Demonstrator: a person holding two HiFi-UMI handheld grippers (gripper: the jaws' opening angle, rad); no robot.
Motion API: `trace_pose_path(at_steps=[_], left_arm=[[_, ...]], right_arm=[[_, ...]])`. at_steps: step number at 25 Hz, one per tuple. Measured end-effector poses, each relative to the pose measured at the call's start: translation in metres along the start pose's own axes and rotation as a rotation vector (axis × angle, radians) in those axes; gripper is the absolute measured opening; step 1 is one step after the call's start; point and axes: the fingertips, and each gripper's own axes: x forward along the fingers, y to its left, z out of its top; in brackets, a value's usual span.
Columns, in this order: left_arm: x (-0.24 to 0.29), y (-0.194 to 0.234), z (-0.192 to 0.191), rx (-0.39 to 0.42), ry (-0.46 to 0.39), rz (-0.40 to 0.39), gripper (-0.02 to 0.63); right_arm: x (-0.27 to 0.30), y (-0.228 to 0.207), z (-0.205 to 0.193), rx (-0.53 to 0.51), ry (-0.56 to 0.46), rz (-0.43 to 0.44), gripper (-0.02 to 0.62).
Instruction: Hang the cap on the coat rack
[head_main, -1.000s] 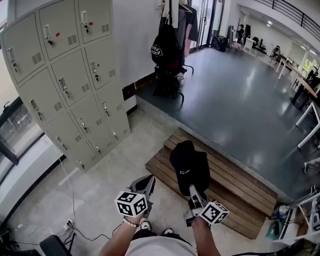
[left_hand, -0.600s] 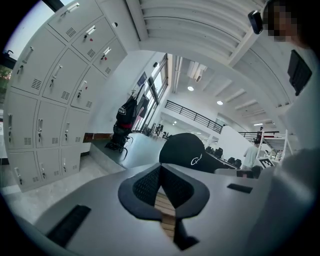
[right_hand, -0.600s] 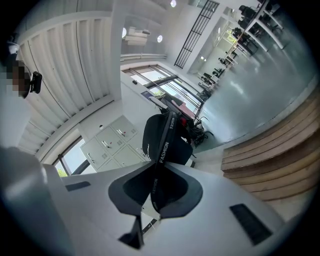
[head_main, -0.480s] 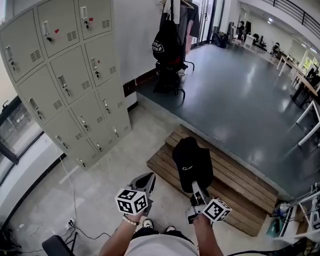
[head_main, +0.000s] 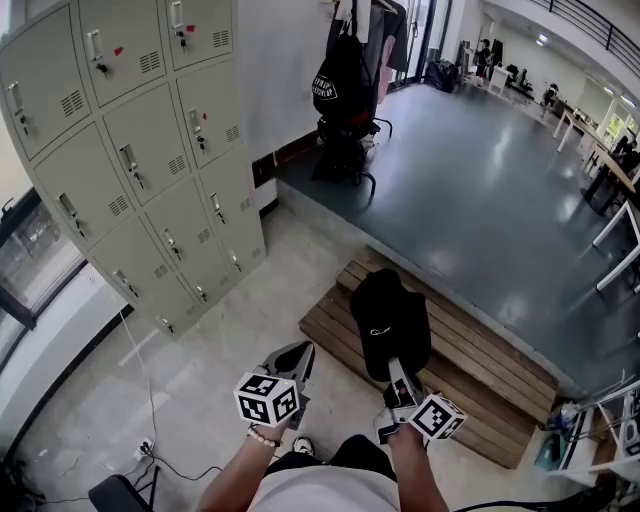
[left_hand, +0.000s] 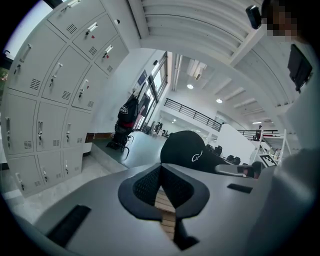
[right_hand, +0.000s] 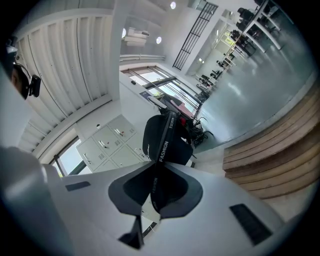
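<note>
In the head view my right gripper (head_main: 397, 370) is shut on the back edge of the black cap (head_main: 390, 322), which it holds up over the wooden platform. The right gripper view shows the cap (right_hand: 162, 140) edge-on, its strap printed with white letters clamped between the jaws of the right gripper (right_hand: 156, 186). My left gripper (head_main: 298, 352) hangs beside it, shut on nothing; in its own view the left gripper (left_hand: 160, 175) has its tips together and the cap (left_hand: 192, 152) sits to the right. The coat rack (head_main: 352, 70) stands far ahead, carrying a black bag and clothes.
Grey lockers (head_main: 150, 170) line the left wall. A slatted wooden platform (head_main: 480, 385) lies as a step below the raised dark floor (head_main: 480, 200). A cable (head_main: 140, 400) trails over the pale floor at the left. Tables (head_main: 615, 190) stand at the far right.
The person has stepped forward: lockers and platform have slid nearer in the head view. Both grippers keep their pose, and the cap stays in the right gripper.
</note>
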Motion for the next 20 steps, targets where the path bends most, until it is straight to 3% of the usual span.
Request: trace_pose_path(at_steps=[9, 20], left_arm=[[0.029, 0.028, 0.008, -0.020, 0.004, -0.013, 0.003], [0.154, 0.068, 0.066, 0.003, -0.012, -0.002, 0.003]], right_arm=[[0.031, -0.011, 0.003, -0.011, -0.001, -0.026, 0.020], [0.148, -0.058, 0.072, 0.028, -0.009, 0.029, 0.018]])
